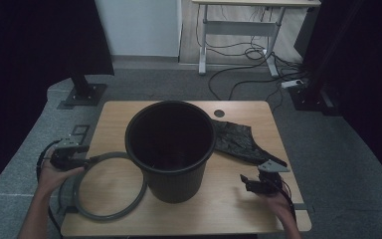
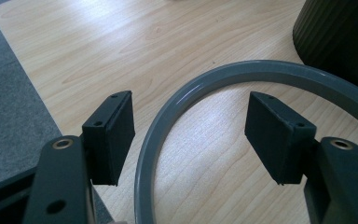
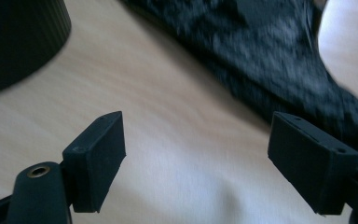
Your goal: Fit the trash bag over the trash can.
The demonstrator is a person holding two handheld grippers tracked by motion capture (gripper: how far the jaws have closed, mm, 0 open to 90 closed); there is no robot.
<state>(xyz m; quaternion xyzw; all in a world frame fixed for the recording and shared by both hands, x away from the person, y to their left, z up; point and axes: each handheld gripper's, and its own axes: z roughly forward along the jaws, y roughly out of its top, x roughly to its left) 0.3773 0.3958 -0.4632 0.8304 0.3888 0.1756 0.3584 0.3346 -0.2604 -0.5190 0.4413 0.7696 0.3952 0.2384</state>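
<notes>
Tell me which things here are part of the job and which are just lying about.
In the job: grey ring, black bin, black bag, left gripper, right gripper.
Lying about: desk and floor cables beyond the table.

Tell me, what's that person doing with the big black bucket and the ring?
A person sits at a wooden table with a gripper in each hand. The left gripper is open, its jaws either side of the edge of a grey ring lying flat beside the black bucket, not squeezing it. The right gripper is open too, hovering over bare table near a crumpled black bag. Nothing is picked up yet.
</notes>
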